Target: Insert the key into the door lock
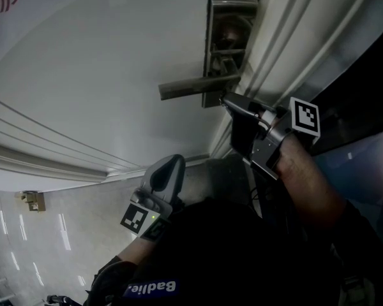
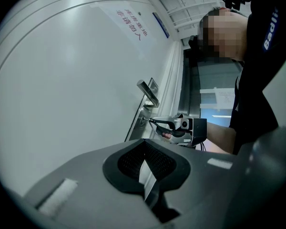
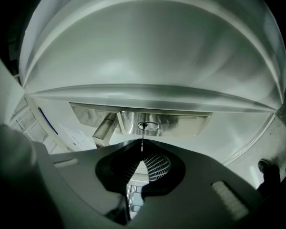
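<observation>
We see the right gripper (image 3: 142, 151) clamped on the thin metal key (image 3: 142, 142). The key sticks out the far side of its jaws, tip at the oval keyhole (image 3: 148, 126) in the brushed steel door lock plate (image 1: 233, 11). Down near us, the left gripper (image 1: 171, 166) has its jaws together, empty.

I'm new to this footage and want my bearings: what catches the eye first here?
The right gripper is shut on a thin key whose tip meets the keyhole, just below the lever handle on the white door. The left gripper hangs lower, shut, empty.
</observation>
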Demonstrator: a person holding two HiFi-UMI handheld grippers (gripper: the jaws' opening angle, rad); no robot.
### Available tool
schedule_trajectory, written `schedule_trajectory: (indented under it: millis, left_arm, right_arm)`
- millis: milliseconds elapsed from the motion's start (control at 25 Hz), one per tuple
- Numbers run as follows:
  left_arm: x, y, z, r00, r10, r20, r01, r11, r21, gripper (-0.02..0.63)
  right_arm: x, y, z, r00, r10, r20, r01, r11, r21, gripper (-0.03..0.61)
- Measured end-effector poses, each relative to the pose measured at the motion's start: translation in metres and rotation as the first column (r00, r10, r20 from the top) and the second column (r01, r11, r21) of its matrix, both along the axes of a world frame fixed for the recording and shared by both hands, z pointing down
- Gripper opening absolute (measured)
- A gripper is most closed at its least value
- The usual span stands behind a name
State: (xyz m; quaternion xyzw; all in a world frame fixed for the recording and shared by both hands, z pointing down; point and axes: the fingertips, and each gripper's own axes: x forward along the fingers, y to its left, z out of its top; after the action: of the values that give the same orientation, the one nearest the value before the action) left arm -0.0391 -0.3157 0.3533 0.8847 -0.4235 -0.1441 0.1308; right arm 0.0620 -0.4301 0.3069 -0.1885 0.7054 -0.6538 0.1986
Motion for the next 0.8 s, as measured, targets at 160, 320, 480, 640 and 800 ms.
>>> schedule_trajectory:
  millis: [160, 320, 480, 640, 800]
  left_arm:
    - [0.0, -0.002, 0.001, 1.0, -0.003, -0.003, 0.003, 1.0, -0.003, 0.014]
    - [-0.004, -0.003, 0.0, 1.0, -0.01, -0.01, 0.01, 1.0, -0.003, 0.014]
    - [-0.007, -0.006, 0.001, 1.0, -0.014, -0.014, 0.013, 1.0, -0.006, 0.014]
    - [-0.01, -0.009, 0.003, 1.0, -0.017, -0.016, 0.016, 1.0, -0.014, 0.014]
    - [-0.011, -0.009, 0.003, 1.0, -0.014, -0.014, 0.014, 1.0, -0.013, 0.014]
  right_arm:
    - [-0.001, -0.007, 0.0, 1.0, 0.006, -0.005, -0.006, 1.0, -0.004, 0.012]
    - [-0.002, -0.009, -0.001, 1.0, 0.008, -0.014, -0.008, 1.0, -0.006, 0.012]
    - [-0.003, -0.017, -0.001, 1.0, 0.014, -0.02, -0.014, 1.0, -0.006, 0.014]
    - [-0.003, -0.021, -0.001, 0.999, 0.018, -0.029, -0.018, 1.0, -0.005, 0.014]
    - [-0.003, -0.023, -0.001, 0.999, 0.016, -0.039, -0.016, 1.0, 0.004, 0.014]
